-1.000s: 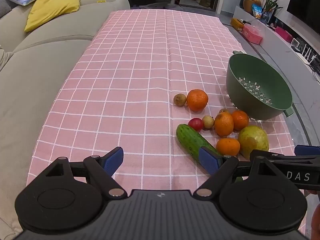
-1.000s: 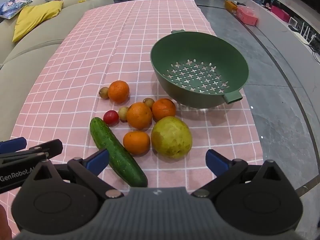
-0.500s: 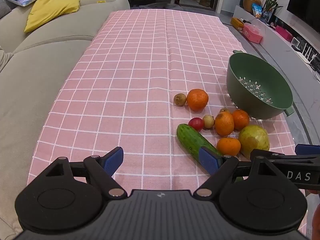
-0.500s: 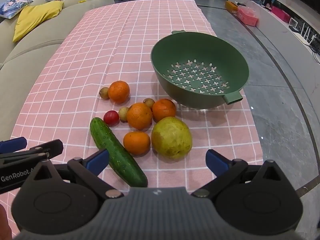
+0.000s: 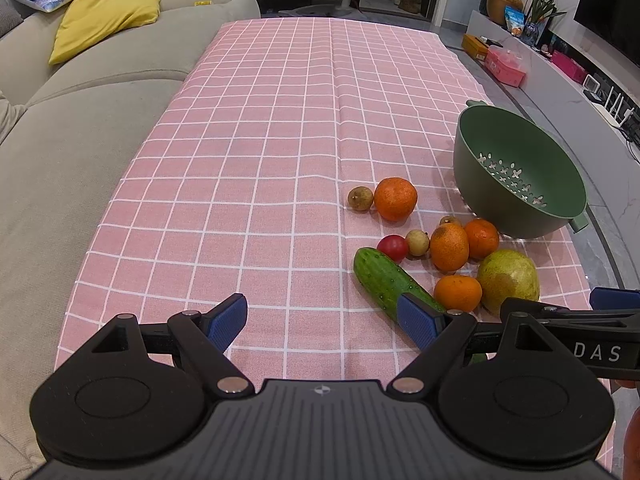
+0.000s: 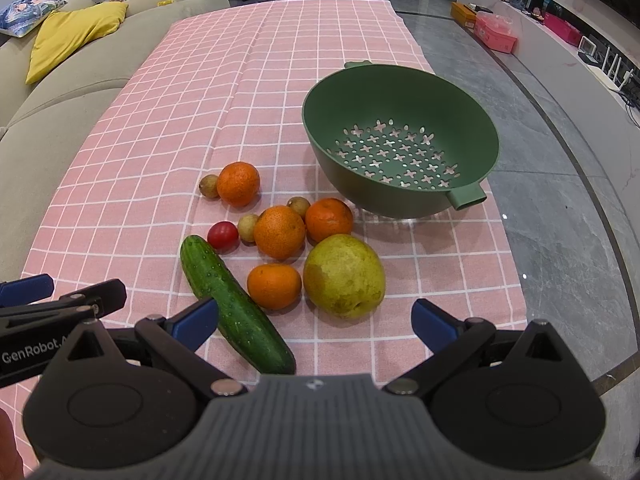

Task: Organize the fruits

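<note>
Left wrist view: the left hand-held gripper [image 5: 322, 318] is hovering over the pink-clothed counter [image 5: 260, 168] with its jaws standing wide apart and nothing between them. The fruit pile is lying just beside the green colander [image 5: 520, 168], on its near side. The cucumber [image 5: 386, 280] is lying at the pile's edge farthest from the colander, its near end passing behind the right fingertip.

Right wrist view: the right hand-held gripper [image 6: 316, 320] is also standing wide open and holding nothing. It is facing the pear [image 6: 344, 275] and a small orange [image 6: 274, 286], which are touching each other on the near side of the colander [image 6: 400, 120]. Three more oranges, a tomato [image 6: 223, 235] and three small brown fruits are lying near the colander. The colander is holding nothing.

Step in hand, as judged: the approach before the first pick; no fruit is yet in the colander. The next move is calling for the right hand-held gripper to descend around one fruit, probably the pear or the small orange, without pushing its neighbour.
</note>
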